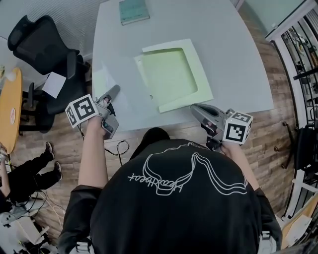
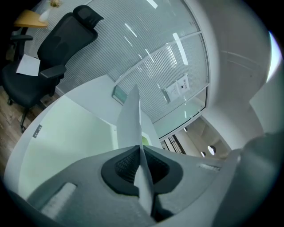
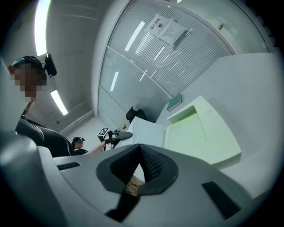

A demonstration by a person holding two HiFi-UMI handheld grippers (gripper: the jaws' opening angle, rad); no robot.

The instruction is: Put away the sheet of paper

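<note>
Pinching the sheet of paper [image 2: 131, 117] along its near edge, the left gripper [image 1: 115, 91] is pressing its jaws fully together on it. In the left gripper view the sheet is standing almost on edge and running straight away from the pads toward 12 o'clock. From the head view the sheet is spreading over the near left part of the table [image 1: 238, 59], just ahead of that gripper. Whether its far end is resting on the surface or hanging clear is not showing. The right gripper [image 1: 195, 107] is holding nothing, with its jaws meeting at the tips and only floor showing behind them, and it is hovering at the near table edge. The pale green tray [image 1: 201, 74], the likely place for the sheet, is sitting mid-table. It is at about 2 o'clock from the left gripper and about 11 o'clock from the right one, with its near corner just beside the right gripper's tips. So the coming move is probably hinging on this: the loaded left hand is facing a sweep toward 2 o'clock, bringing the sheet's long run in line with the tray's sides. The empty right hand is the nearer of the two to the tray and is well placed for steadying it. A notebook [image 1: 133, 10] is lying at the far edge, well apart.
</note>
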